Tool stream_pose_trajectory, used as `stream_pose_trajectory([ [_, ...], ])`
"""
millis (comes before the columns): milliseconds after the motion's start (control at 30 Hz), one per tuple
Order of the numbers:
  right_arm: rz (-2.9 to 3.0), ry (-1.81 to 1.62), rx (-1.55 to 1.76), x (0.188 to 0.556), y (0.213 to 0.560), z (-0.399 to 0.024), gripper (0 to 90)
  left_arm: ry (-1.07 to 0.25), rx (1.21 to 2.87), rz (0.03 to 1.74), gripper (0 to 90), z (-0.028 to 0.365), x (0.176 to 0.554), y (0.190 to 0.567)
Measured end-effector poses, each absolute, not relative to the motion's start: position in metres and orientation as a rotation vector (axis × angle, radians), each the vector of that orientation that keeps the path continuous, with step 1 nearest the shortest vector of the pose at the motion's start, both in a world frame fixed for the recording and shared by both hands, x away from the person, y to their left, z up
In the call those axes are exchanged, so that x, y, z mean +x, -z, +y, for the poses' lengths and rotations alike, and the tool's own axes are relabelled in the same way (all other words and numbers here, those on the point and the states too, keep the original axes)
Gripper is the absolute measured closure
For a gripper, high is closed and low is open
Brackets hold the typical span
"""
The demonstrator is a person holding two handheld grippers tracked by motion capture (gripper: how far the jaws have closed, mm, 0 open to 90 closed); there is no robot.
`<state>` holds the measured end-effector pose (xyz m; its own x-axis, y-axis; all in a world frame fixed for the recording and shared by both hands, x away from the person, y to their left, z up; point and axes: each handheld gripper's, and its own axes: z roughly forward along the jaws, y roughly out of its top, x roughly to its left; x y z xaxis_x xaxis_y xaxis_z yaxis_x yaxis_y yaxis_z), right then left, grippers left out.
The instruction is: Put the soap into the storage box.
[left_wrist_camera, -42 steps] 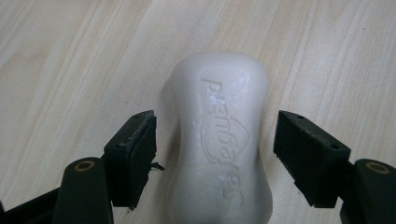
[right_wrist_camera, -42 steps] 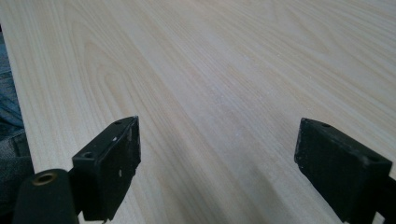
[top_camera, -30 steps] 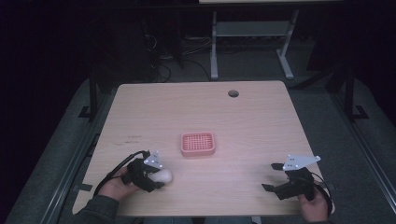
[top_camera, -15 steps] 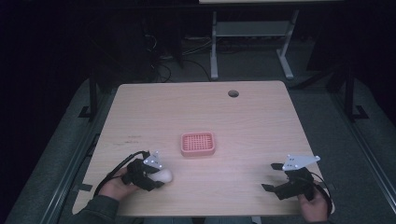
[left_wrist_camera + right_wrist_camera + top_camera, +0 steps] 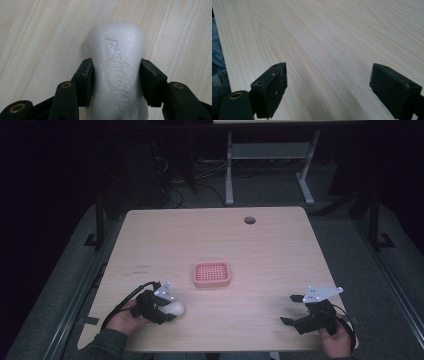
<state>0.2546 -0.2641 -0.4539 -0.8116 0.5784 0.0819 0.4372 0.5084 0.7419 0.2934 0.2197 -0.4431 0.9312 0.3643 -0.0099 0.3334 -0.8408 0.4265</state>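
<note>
A white bar of soap [image 5: 117, 72] with raised lettering lies on the wooden table, and both black pads of my left gripper [image 5: 116, 82] press its sides. From above, the soap [image 5: 176, 307] and my left gripper [image 5: 167, 309] sit near the table's front left. A pink soap dish [image 5: 212, 273] with a grid floor rests at the table's middle, apart from the soap, to its right and farther back. At the front right my right gripper [image 5: 291, 309] stands open, and its own view shows bare wood between its spread pads [image 5: 328, 90].
The wooden table [image 5: 260, 245] has a round cable hole [image 5: 249, 220] near its far edge. Its front edge runs just below both hands. A metal desk frame [image 5: 270, 165] stands on the floor beyond the table.
</note>
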Motion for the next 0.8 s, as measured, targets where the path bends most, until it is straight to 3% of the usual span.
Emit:
stream_pose_trajectory([
  [800, 2.559, -1.194, 0.877, 0.2519, 0.4523, -0.2639, 14.2, -0.092, 2.649, 0.495, 49.4, 0.2162, 0.2969, 0.4352],
])
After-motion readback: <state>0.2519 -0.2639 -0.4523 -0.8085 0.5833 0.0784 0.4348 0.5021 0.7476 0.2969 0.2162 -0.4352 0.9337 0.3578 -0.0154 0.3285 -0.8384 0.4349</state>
